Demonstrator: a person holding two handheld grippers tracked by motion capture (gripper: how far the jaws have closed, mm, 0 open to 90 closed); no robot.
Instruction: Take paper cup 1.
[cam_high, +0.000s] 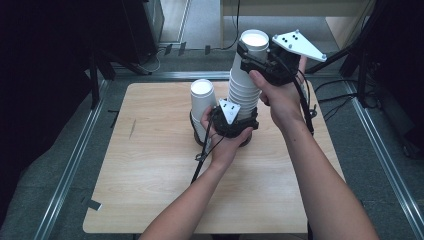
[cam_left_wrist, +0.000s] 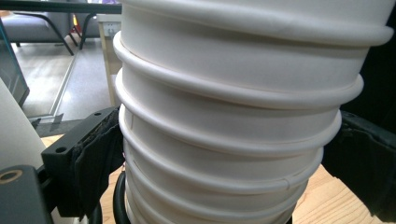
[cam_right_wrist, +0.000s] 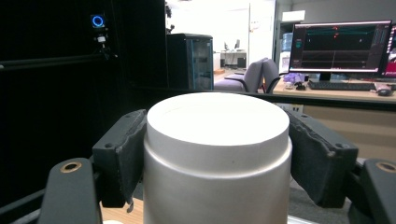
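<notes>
Wooden table (cam_high: 150, 190), cup stack (cam_high: 243, 90) clamped between both hand-held grippers

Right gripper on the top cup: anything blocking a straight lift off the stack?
Nothing visible. The right gripper is clamped on the top cup, with open space above it. The left gripper holds the stack of white paper cups near its base, well below.

Both forearms are bare, with no sleeves showing. The left gripper (cam_high: 231, 122) is black, topped by a small grey three-cornered plate with dark dots, a black cable trailing toward the lower frame. The right gripper (cam_high: 260, 62) carries a larger plate; its padded black jaws show brass-coloured screw holes.
</notes>
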